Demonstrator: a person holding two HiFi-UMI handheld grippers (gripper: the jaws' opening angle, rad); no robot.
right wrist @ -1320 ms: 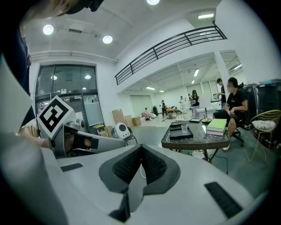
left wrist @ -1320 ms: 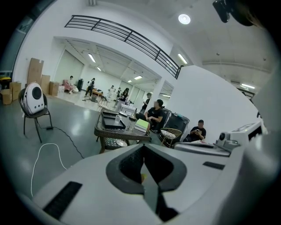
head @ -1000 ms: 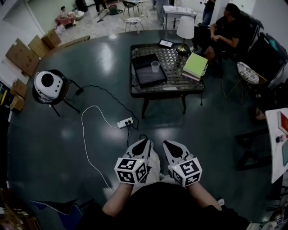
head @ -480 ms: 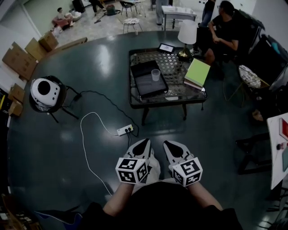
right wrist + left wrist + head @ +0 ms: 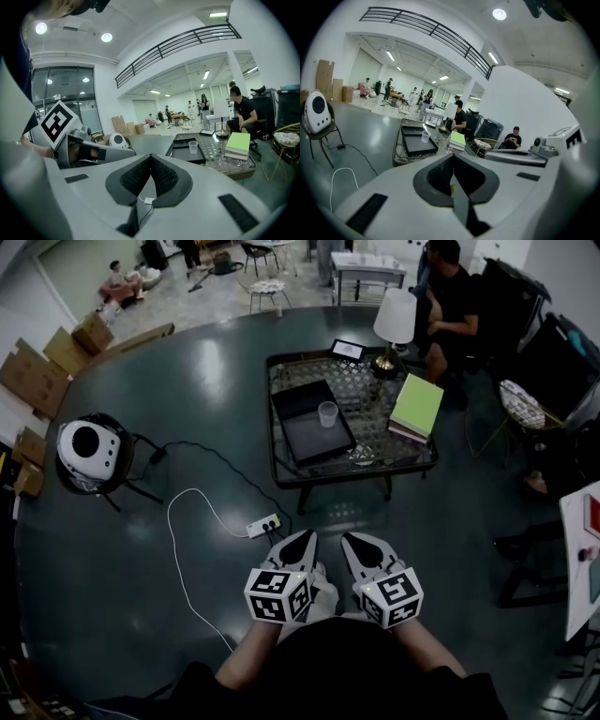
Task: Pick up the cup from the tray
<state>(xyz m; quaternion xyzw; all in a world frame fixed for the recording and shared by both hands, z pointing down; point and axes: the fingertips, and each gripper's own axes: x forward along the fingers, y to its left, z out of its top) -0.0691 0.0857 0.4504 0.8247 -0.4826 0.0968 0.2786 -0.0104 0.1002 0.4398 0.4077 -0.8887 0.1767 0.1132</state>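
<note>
A clear plastic cup (image 5: 327,413) stands upright on a black tray (image 5: 311,422) on a low glass-topped table (image 5: 349,420). The cup (image 5: 425,136) and tray (image 5: 418,142) also show in the left gripper view, and the cup (image 5: 192,146) on the tray (image 5: 187,150) in the right gripper view. Both grippers are held close to my body, well short of the table. My left gripper (image 5: 302,538) is shut and empty. My right gripper (image 5: 352,539) is shut with nothing in it.
On the table stand a white lamp (image 5: 394,320), a green book stack (image 5: 416,407) and a tablet (image 5: 346,350). A power strip (image 5: 262,524) with cables lies on the dark floor ahead of me. A white fan (image 5: 86,448) stands left. A seated person (image 5: 454,296) is behind the table.
The view has shifted: the table and cup sit slightly lower and nearer in the head view. Both grippers keep their place in front of me, still shut.
</note>
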